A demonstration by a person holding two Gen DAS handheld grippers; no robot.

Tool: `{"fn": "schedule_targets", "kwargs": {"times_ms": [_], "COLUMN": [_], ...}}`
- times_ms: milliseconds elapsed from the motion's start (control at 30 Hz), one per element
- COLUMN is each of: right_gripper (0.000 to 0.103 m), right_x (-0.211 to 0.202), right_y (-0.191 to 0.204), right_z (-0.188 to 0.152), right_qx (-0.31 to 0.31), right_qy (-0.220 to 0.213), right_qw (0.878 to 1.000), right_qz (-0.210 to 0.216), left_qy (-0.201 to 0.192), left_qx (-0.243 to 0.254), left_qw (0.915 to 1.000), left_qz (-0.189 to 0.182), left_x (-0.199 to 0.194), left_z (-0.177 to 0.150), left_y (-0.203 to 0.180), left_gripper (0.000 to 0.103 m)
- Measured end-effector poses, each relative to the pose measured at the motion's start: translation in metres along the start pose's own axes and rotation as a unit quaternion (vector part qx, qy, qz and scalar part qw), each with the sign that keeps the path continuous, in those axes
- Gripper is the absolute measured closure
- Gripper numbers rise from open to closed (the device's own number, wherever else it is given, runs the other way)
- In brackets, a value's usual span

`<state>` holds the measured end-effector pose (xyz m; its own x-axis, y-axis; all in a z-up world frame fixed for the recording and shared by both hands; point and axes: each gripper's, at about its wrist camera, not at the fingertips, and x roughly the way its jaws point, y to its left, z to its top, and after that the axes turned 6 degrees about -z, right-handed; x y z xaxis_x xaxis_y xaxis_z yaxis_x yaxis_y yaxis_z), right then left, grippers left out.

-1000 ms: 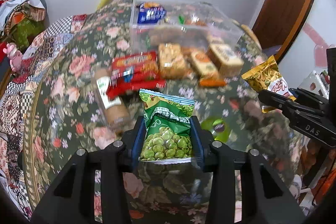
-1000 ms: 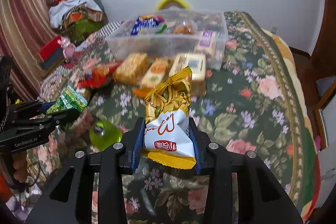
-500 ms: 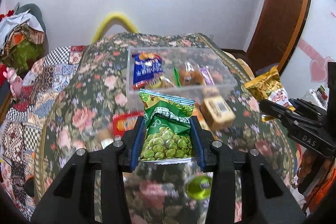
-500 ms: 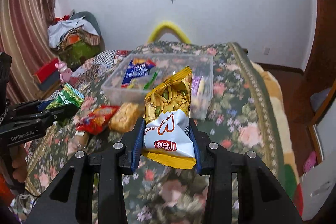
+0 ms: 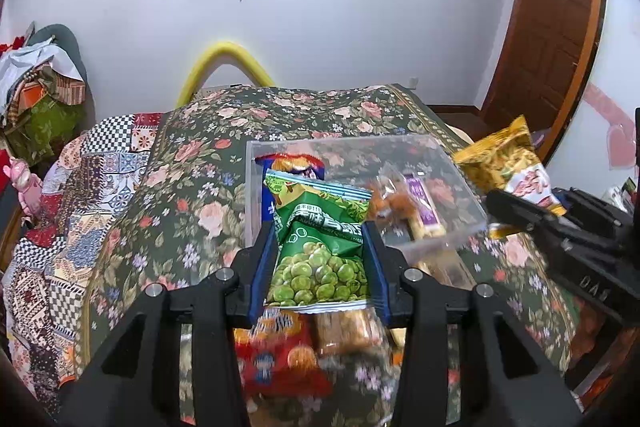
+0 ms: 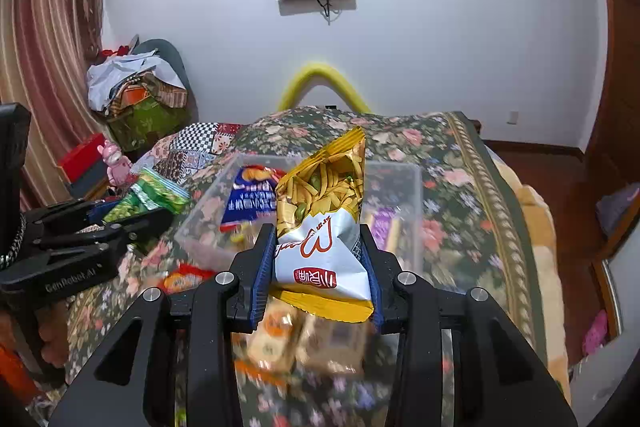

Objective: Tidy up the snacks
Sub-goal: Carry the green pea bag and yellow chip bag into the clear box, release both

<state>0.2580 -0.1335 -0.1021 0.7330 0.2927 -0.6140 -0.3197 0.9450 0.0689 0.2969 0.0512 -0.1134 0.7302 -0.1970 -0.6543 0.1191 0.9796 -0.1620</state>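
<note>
My left gripper (image 5: 320, 267) is shut on a green bag of peas (image 5: 318, 247) and holds it above the near edge of a clear plastic box (image 5: 460, 183). My right gripper (image 6: 318, 267) is shut on a yellow and white snack bag (image 6: 324, 227), also raised near the box (image 6: 416, 187). The box holds a blue packet (image 6: 248, 199), a purple bar (image 5: 420, 199) and other small snacks. Each gripper shows in the other's view: the right one (image 5: 532, 215), the left one (image 6: 132, 215).
Loose snacks lie on the floral cloth below the grippers: a red packet (image 5: 280, 355) and tan biscuit packs (image 6: 304, 339). A patchwork cloth (image 5: 80, 187) lies left. A pile of clothes (image 6: 136, 87) and a wooden door (image 5: 552, 27) flank the table.
Both grippers have risen and moved forward toward the clear box with their bags held. The loose snacks now lie below them and the box is closer.
</note>
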Motion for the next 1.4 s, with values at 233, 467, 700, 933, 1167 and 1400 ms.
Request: {"fn": "schedule_targets", "kwargs": {"times_ms": [233,467,700,933,1167,1400], "right_gripper": [0.067,0.067,0.067,0.067,0.065,0.057], "right_x": [0.047,0.085,0.12,0.141,0.147,0.132], "right_y": [0.015,0.015,0.014,0.015,0.018,0.015], "right_z": [0.016,0.031,0.034,0.032,0.032,0.034], "right_qx": [0.008,0.011,0.004,0.004,-0.003,-0.013], "right_qy": [0.015,0.036,0.076,0.111,0.112,0.096], "right_qw": [1.0,0.999,0.997,0.994,0.994,0.995], "right_qz": [0.008,0.001,0.0,0.005,0.001,-0.017], "left_qy": [0.009,0.029,0.049,0.064,0.057,0.057], "left_qx": [-0.008,-0.025,-0.029,-0.043,-0.037,-0.041], "left_qw": [0.9999,0.9993,0.9983,0.997,0.9976,0.9975], "left_qz": [0.004,0.004,0.002,0.01,0.011,0.009], "left_x": [0.035,0.069,0.093,0.104,0.099,0.085], "left_z": [0.018,0.025,0.022,0.019,0.019,0.016], "left_y": [0.014,0.032,0.042,0.048,0.048,0.048], "left_gripper": [0.061,0.061,0.061,0.061,0.061,0.06]}}
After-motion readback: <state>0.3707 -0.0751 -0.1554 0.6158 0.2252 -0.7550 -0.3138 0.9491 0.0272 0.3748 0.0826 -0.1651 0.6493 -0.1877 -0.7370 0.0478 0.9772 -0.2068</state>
